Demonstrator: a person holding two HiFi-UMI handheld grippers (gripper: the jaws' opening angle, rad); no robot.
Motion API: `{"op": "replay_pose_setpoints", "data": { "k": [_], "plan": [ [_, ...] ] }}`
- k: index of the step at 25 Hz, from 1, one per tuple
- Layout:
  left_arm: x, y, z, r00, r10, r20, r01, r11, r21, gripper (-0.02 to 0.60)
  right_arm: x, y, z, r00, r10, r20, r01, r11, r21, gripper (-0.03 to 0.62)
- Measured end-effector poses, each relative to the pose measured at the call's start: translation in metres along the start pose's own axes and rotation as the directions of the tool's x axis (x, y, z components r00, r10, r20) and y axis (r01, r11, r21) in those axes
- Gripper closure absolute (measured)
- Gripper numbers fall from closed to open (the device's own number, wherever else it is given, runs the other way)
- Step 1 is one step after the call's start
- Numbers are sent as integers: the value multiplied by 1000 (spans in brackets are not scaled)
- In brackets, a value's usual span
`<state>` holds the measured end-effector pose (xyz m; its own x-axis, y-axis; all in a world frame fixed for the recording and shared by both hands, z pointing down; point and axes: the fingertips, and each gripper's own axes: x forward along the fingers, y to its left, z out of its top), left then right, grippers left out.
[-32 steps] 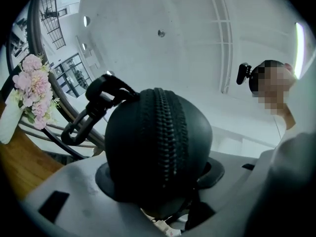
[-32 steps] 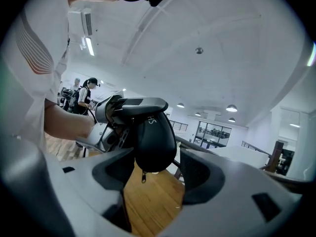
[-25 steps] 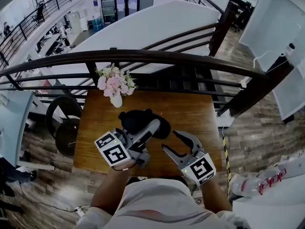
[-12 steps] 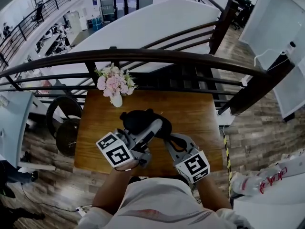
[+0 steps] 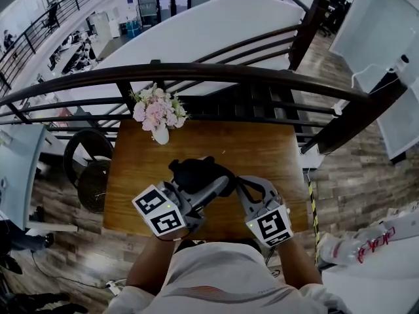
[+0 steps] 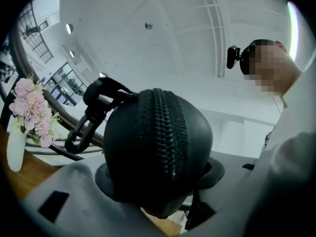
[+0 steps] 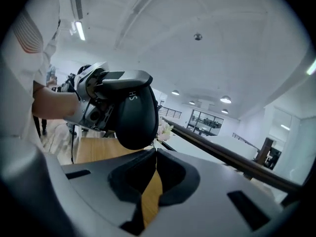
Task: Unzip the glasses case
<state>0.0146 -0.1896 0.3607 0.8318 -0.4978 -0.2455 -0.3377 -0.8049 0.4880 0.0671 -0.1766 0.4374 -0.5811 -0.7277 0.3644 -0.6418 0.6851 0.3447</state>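
Case (image 5: 196,172) sits clamped in left gripper (image 5: 216,187) above table's (image 5: 268,149) near edge. Right gripper (image 5: 244,185) is closed at its right end, likely on the pull; next, drag it along the zip (image 6: 162,132).

My head view looks steeply down onto the table (image 5: 262,149). Left gripper view sits tight against the case (image 6: 158,147), tilted toward the ceiling (image 6: 148,48); right gripper view faces that case closely from the opposite side.
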Motion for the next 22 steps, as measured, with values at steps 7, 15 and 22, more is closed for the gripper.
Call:
{"op": "replay_pose_setpoints", "data": {
  "k": [7,15,22],
  "plan": [
    [0,-20,-29,971,-77,-227,120,976,181,314,-3,6,2,1000,-9,-6,8,979,-204,531],
    [-6,-19,-63,910,-102,-402,200,957,208,314,-4,18,10,1000,5,19,2,943,-333,531],
    [-18,-14,-113,775,-81,-626,280,933,226,314,-5,31,20,998,40,47,-19,925,-379,531]
  ]
}}
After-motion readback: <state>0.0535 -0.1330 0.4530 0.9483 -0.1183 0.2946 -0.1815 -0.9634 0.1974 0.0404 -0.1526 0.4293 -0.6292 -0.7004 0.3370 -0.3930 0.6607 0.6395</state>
